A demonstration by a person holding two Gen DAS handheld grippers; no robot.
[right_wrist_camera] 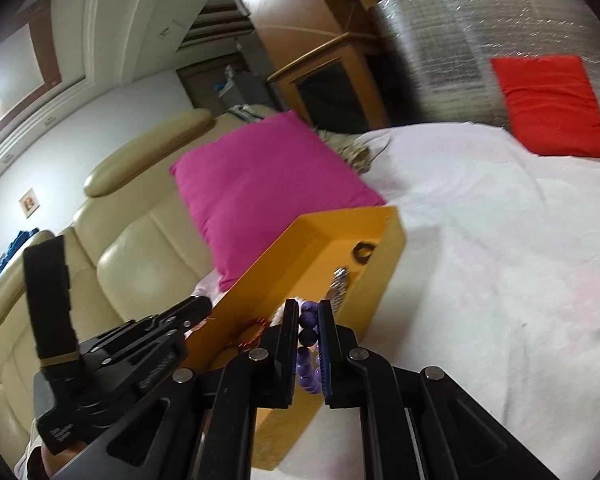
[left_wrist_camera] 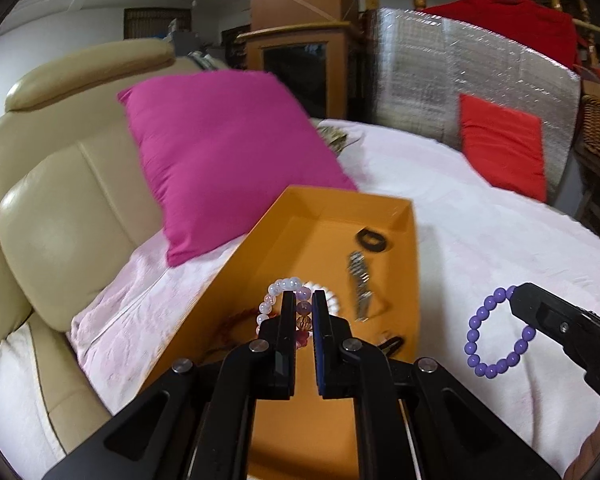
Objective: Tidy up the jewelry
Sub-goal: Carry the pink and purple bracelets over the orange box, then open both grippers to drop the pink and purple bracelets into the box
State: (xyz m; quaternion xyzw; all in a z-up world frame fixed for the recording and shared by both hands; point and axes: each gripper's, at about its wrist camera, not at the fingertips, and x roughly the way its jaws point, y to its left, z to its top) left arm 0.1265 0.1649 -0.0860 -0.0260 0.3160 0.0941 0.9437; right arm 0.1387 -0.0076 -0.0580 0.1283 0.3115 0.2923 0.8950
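An orange box [left_wrist_camera: 380, 208] lies on the white-covered bed; it also shows in the right wrist view [right_wrist_camera: 384, 264]. In it lie a black ring [left_wrist_camera: 370, 240], a silver metal band [left_wrist_camera: 360, 280] and a white bead bracelet [left_wrist_camera: 332, 300]. My left gripper [left_wrist_camera: 304, 300] is shut on a pale pink bead bracelet [left_wrist_camera: 278, 290] and holds it over the box's near end. My right gripper [right_wrist_camera: 309, 312] is shut on a purple bead bracelet [right_wrist_camera: 308, 364], held above the bed just right of the box. From the left wrist view the purple bracelet [left_wrist_camera: 496, 336] hangs from the right gripper [left_wrist_camera: 516, 296].
A magenta pillow [left_wrist_camera: 228, 152] leans on the beige leather headboard [left_wrist_camera: 60, 200] behind the box. A red cushion [left_wrist_camera: 504, 144] rests against a silver foil panel [left_wrist_camera: 460, 80] at the far right. White sheet [left_wrist_camera: 500, 240] spreads right of the box.
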